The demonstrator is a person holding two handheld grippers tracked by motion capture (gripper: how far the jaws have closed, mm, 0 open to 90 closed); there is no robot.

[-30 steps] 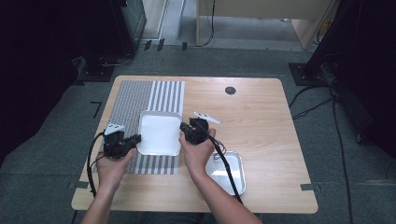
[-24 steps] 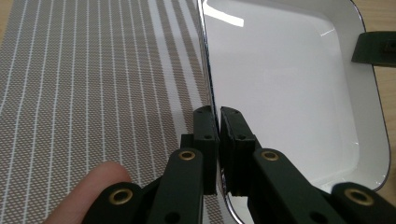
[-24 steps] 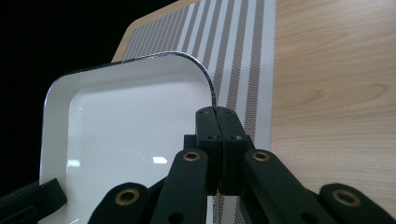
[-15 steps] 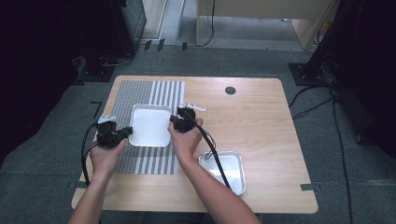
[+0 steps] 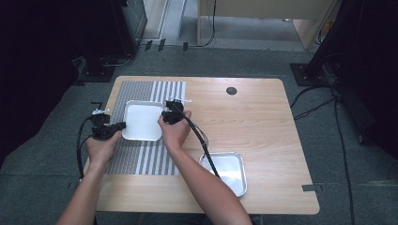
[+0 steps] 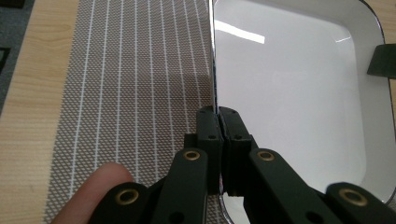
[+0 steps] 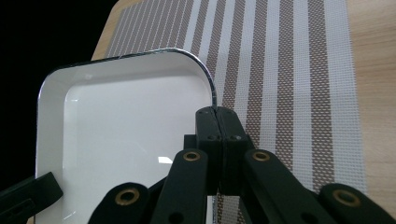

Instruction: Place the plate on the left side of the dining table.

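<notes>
A white square tray (image 5: 142, 121) hangs just over the striped placemat (image 5: 141, 159), held from both sides. My left gripper (image 5: 123, 125) is shut on its left rim, and my right gripper (image 5: 164, 117) is shut on its right rim. In the left gripper view the jaws (image 6: 217, 112) pinch the thin rim of the tray (image 6: 289, 93), and the other gripper's jaw tip (image 6: 383, 60) shows at the far rim. In the right gripper view the jaws (image 7: 215, 111) clamp the rim near a rounded corner of the tray (image 7: 126, 135).
A second, metal tray (image 5: 232, 168) lies near the table's front right, with the right gripper's cable crossing its left corner. A round black grommet (image 5: 231, 90) sits toward the back of the wooden table. Dark furniture and cables surround the table.
Both hands have carried the white tray to the left and a little farther back over the placemat, still gripped at both rims.
</notes>
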